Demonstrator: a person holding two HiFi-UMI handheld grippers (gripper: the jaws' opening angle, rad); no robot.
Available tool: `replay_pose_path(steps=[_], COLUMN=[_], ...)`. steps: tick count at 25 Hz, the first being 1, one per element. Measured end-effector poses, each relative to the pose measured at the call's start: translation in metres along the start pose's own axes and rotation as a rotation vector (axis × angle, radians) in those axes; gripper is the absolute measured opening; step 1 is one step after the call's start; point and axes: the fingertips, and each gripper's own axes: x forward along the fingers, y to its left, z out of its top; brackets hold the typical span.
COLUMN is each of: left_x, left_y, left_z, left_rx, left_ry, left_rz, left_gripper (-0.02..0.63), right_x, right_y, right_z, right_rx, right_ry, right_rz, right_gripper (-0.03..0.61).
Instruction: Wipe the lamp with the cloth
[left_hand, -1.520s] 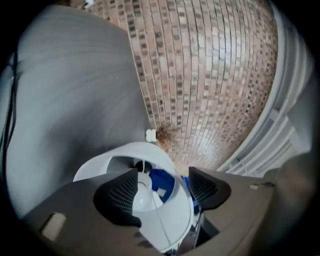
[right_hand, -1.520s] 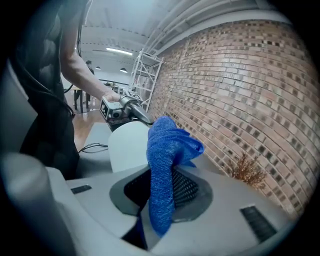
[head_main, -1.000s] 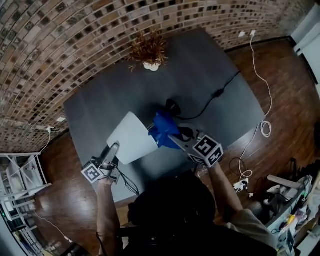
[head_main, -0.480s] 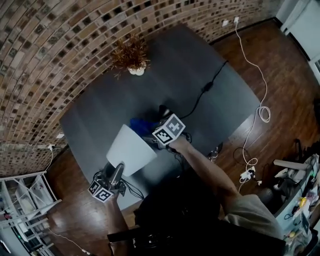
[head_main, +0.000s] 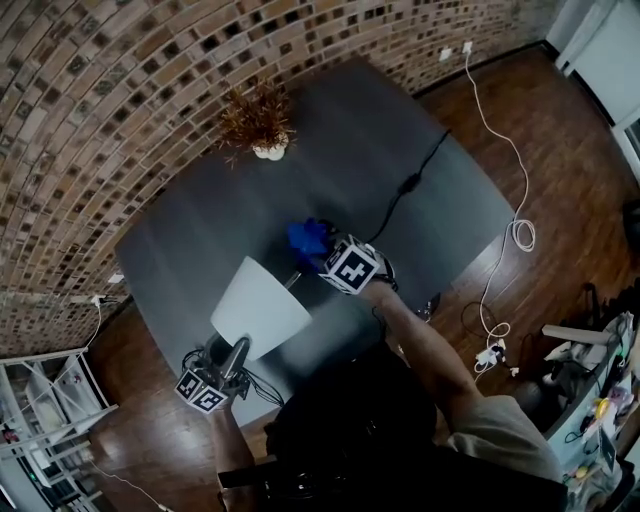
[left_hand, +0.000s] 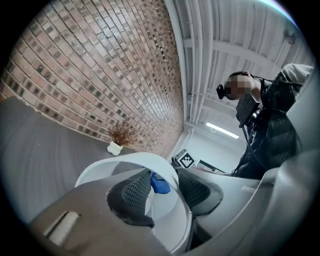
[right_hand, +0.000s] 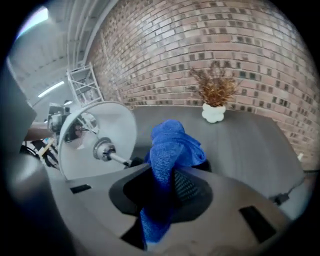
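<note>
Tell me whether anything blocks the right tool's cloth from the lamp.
Nothing visible does. The blue cloth, clamped in the right tool, faces the lamp's stem and lampshade with nothing between them.

no legible text, labels or numbers

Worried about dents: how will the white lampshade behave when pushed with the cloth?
The lampshade looks thin and hollow, so probably light, apt to flex where the left gripper pinches its rim. On its slim stem it may swing if pushed.
</note>
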Motion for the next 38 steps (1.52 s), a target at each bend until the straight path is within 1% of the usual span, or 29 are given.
replay_pose_path(steps=[4,6,7,8,9,11,12,13,14,15,17,18,19,20,22,23,24,25,26,27,29,30,31,32,33,35,36,38], left_x=[0.003,0.005,0.005,0.005,0.004,0.002,0.001,0.001,0.000,-0.001,-0.001,0.000,0.002,0.004,0.006,0.006,0.007,0.008,0.010,0.011,0.017,0.021,0.028,0.036,0.045,0.071,0.087,0.123], left_y=[-0.001,-0.003,-0.003,-0.004,-0.004,-0.002,-0.001,0.000,-0.001,-0.003,-0.007,-0.008,-0.007,-0.006,-0.004,-0.002,0.001,0.003,0.005,0.006,0.011,0.014,0.016,0.018,0.019,0.022,0.024,0.028], left_z=[0.000,-0.001,-0.001,-0.002,-0.003,-0.003,-0.003,-0.003,-0.004,-0.006,-0.010,-0.011,-0.010,-0.010,-0.008,-0.006,-0.003,0.002,0.008,0.017,0.043,0.058,0.074,0.090,0.106,0.137,0.151,0.176], left_rx=[0.019,0.036,0.049,0.066,0.083,0.111,0.119,0.123,0.125,0.124,0.123,0.120,0.116,0.110,0.092,0.079,0.066,0.054,0.044,0.038,0.035,0.042,0.054,0.069,0.087,0.109,0.102,0.056], left_ry=[0.003,0.009,0.019,0.033,0.048,0.070,0.075,0.078,0.079,0.080,0.082,0.079,0.074,0.069,0.057,0.048,0.039,0.031,0.023,0.016,0.000,-0.002,0.005,0.023,0.051,0.114,0.134,0.152], left_rz=[-0.002,0.003,0.003,0.002,0.001,0.001,0.002,0.002,0.004,0.007,0.013,0.014,0.015,0.017,0.027,0.036,0.045,0.050,0.050,0.045,0.034,0.029,0.024,0.019,0.014,0.018,0.033,0.083], left_gripper=[0.176,0.176,0.176,0.176,0.176,0.176,0.176,0.176,0.176,0.176,0.175,0.175,0.174,0.173,0.170,0.169,0.168,0.167,0.167,0.167,0.165,0.163,0.161,0.158,0.155,0.149,0.143,0.137], right_x=[-0.029,-0.049,-0.057,-0.060,-0.060,-0.043,-0.027,-0.009,0.010,0.026,0.044,0.044,0.040,0.031,0.003,-0.014,-0.031,-0.045,-0.058,-0.068,-0.082,-0.086,-0.086,-0.086,-0.086,-0.089,-0.094,-0.108], right_y=[-0.067,-0.097,-0.105,-0.103,-0.091,-0.043,-0.016,0.008,0.024,0.032,0.020,0.001,-0.023,-0.053,-0.115,-0.139,-0.154,-0.160,-0.156,-0.145,-0.097,-0.066,-0.035,-0.010,0.004,0.009,0.004,-0.013], right_z=[-0.016,-0.017,-0.014,-0.006,0.008,0.039,0.050,0.055,0.054,0.048,0.037,0.035,0.035,0.036,0.040,0.041,0.041,0.042,0.042,0.043,0.048,0.051,0.053,0.052,0.048,0.040,0.036,0.028], right_rx=[0.095,0.103,0.087,0.057,0.018,-0.096,-0.169,-0.246,-0.317,-0.369,-0.416,-0.426,-0.430,-0.426,-0.390,-0.363,-0.323,-0.265,-0.194,-0.120,-0.013,0.010,0.017,0.019,0.027,0.079,0.117,0.187], right_ry=[-0.008,0.009,0.010,-0.005,-0.035,-0.085,-0.083,-0.055,-0.005,0.053,0.150,0.188,0.219,0.240,0.253,0.240,0.203,0.140,0.059,-0.028,-0.188,-0.246,-0.281,-0.298,-0.306,-0.333,-0.357,-0.402], right_rz=[-0.165,-0.259,-0.288,-0.281,-0.236,-0.087,-0.018,0.032,0.063,0.076,0.052,0.012,-0.050,-0.133,-0.324,-0.397,-0.433,-0.427,-0.387,-0.324,-0.156,-0.069,0.004,0.048,0.061,0.031,0.005,-0.049], right_gripper=[0.087,0.087,0.087,0.087,0.087,0.087,0.087,0.087,0.087,0.087,0.088,0.087,0.089,0.089,0.089,0.089,0.089,0.089,0.089,0.088,0.087,0.087,0.087,0.087,0.087,0.087,0.087,0.087])
